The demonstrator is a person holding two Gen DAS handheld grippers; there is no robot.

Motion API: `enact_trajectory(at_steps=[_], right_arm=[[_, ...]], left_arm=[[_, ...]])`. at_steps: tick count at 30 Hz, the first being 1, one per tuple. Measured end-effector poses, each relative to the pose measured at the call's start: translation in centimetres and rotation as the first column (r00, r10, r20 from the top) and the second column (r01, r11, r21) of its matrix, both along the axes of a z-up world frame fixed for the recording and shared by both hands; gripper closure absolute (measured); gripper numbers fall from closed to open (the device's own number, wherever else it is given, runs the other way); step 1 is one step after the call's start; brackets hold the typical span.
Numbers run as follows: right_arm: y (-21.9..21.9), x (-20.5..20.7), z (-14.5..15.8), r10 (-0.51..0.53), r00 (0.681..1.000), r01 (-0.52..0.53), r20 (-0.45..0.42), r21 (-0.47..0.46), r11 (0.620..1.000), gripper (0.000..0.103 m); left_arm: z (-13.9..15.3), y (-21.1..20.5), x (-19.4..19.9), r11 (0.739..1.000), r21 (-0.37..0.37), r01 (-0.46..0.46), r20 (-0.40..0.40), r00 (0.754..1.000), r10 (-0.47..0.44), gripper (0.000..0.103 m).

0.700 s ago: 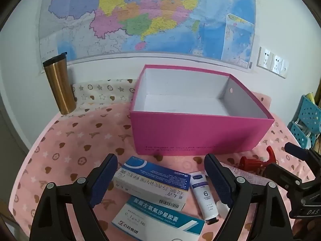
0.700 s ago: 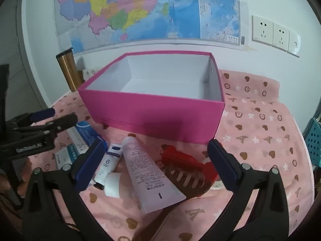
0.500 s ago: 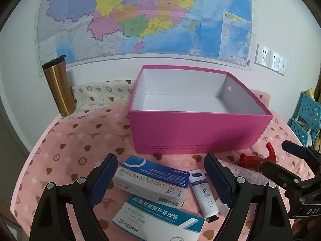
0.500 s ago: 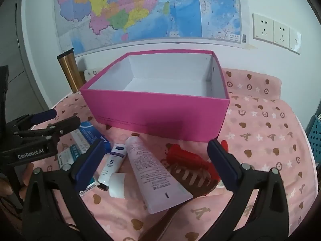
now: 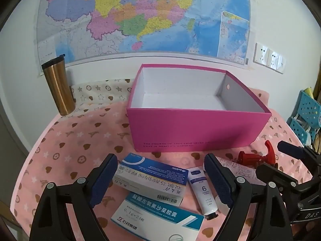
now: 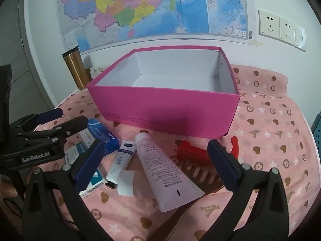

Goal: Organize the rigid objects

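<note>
pink box (image 5: 198,132) sits open-topped mid table on pink cloth (image 5: 80,140), nothing visible inside. left gripper (image 5: 160,178) jaws wide, holding nothing; blue med carton (image 5: 150,178) lies betw its fingers, 2nd carton (image 5: 158,217) just below, small white tube (image 5: 202,190) by its right finger. right gripper (image 6: 156,160) jaws wide too, empty; pink tube (image 6: 164,168) lies betw its fingers w/ small white tube (image 6: 122,158) touching on left, red tool (image 6: 192,152) & brown comb (image 6: 200,174) near right finger. all items in front of box, none in it. gold tumbler (image 5: 58,88) back left by wall, well apart.
</note>
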State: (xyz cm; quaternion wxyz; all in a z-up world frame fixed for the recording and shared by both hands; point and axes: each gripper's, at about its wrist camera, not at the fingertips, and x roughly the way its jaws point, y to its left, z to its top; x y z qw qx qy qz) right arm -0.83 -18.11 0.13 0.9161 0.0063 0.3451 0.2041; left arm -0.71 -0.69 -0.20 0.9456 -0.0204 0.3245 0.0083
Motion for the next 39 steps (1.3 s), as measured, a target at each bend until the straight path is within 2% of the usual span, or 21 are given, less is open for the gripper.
enact_trajectory(at_steps=[39], right_arm=[[0.62,0.13,-0.55,0.024,1.0,-0.024,-0.015,0.033,0.999,0.001]], left_arm=[[0.02,0.19,0.06,1.0,-0.006,-0.002,0.001,1.0,0.002,0.013]])
